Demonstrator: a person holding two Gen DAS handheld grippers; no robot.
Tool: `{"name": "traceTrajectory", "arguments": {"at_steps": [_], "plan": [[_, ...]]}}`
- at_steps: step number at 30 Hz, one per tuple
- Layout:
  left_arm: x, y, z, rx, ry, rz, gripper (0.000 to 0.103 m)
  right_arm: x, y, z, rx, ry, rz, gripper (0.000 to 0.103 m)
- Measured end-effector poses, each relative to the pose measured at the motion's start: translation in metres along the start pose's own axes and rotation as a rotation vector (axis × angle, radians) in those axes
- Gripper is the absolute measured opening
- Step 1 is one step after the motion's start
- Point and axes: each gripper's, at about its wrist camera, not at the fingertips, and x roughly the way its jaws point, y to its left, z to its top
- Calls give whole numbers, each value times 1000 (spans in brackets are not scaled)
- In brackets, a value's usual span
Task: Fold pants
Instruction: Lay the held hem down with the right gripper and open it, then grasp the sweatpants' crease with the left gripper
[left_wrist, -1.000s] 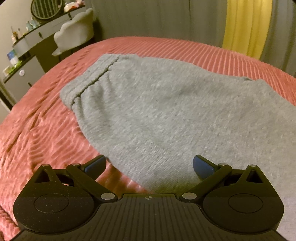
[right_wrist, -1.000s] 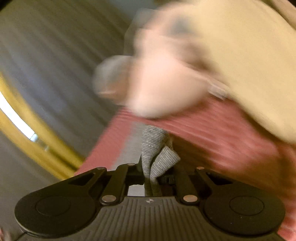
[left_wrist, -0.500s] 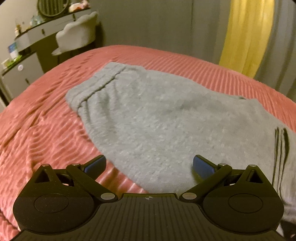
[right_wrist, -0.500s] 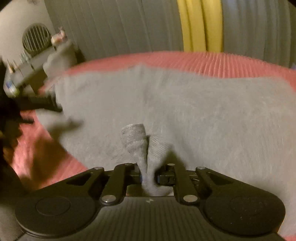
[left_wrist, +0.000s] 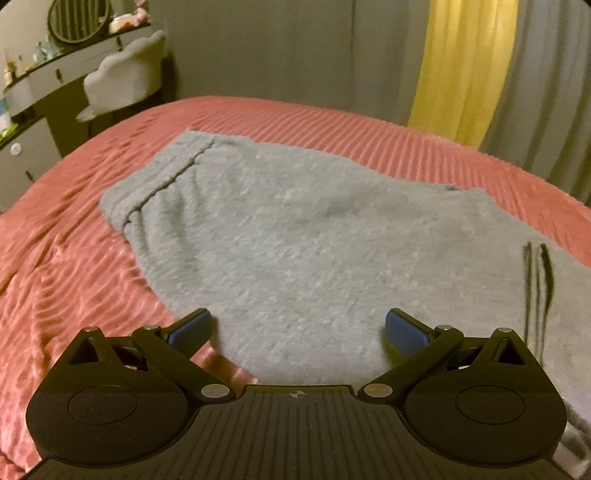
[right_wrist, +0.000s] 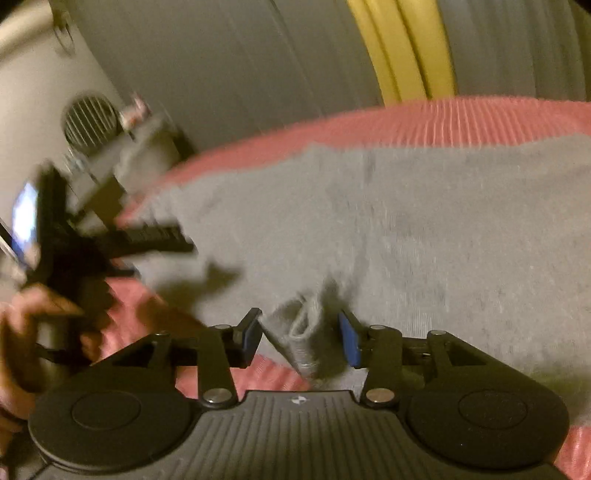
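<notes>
Grey pants (left_wrist: 295, 236) lie flat on the red ribbed bed (left_wrist: 66, 258), folded over since 1 s ago. Right hand-held gripper (right_wrist: 301, 338) was clamped on the cuff (right_wrist: 301, 332), now jaws apart. Left hand-held gripper (left_wrist: 297, 326) unchanged, wide apart. Grey/yellow curtains (left_wrist: 465, 62) behind, vanity (left_wrist: 33, 85) w/ chair (left_wrist: 122, 81) at left

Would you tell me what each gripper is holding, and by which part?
Nothing: left gripper and right gripper are both open, the pants' ribbed cuff lying loose between the right jaws.
</notes>
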Motion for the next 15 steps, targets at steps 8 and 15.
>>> {"name": "traceTrajectory", "arguments": {"at_steps": [8,15], "plan": [[-15,-33,-6,156,-36,-265,103,-94,-122,-19,661,-342,-147,96],[-4,-89,1,216,84,-477,103,-87,-123,-27,668,-353,-199,99]]}}
